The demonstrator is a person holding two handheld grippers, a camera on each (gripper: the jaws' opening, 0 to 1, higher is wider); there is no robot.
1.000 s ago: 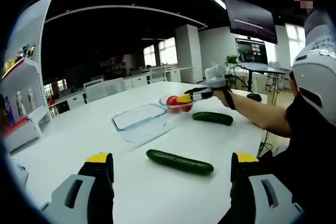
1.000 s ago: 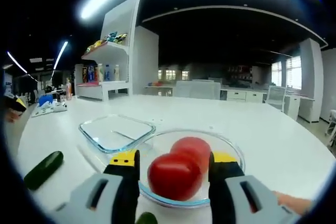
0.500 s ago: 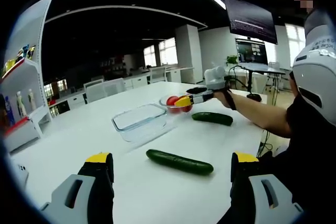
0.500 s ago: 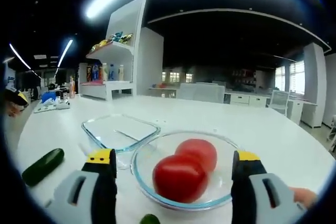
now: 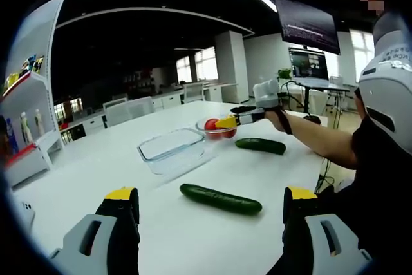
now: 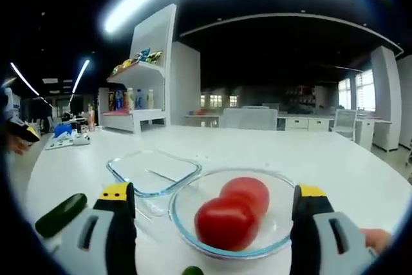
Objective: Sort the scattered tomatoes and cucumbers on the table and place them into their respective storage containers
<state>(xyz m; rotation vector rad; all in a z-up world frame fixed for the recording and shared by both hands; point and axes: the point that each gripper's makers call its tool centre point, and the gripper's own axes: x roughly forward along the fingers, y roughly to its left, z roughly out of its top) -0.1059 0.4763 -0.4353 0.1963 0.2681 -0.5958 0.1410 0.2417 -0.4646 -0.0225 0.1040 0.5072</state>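
Note:
Two red tomatoes [image 6: 233, 214] lie in a round glass bowl [image 6: 187, 201]; the same bowl [image 5: 205, 131] shows far off in the left gripper view. My right gripper [image 6: 214, 192] is open, its jaws spread on either side of the bowl and holding nothing; the left gripper view shows the right gripper [image 5: 230, 119] hovering by the bowl. An empty rectangular glass dish [image 5: 171, 149] sits left of the bowl. One cucumber [image 5: 220, 198] lies in front of my open left gripper [image 5: 210, 196]. A second cucumber [image 5: 260, 145] lies near the bowl.
A white table [image 5: 90, 178] carries everything. A person's arm [image 5: 315, 140] reaches in from the right. White shelves [image 6: 143, 82] with bottles stand behind the table. Chairs and desks [image 5: 129, 109] line the far side.
My right gripper has opened and let the tomato go into the bowl, then drawn back slightly. The left gripper has stayed put.

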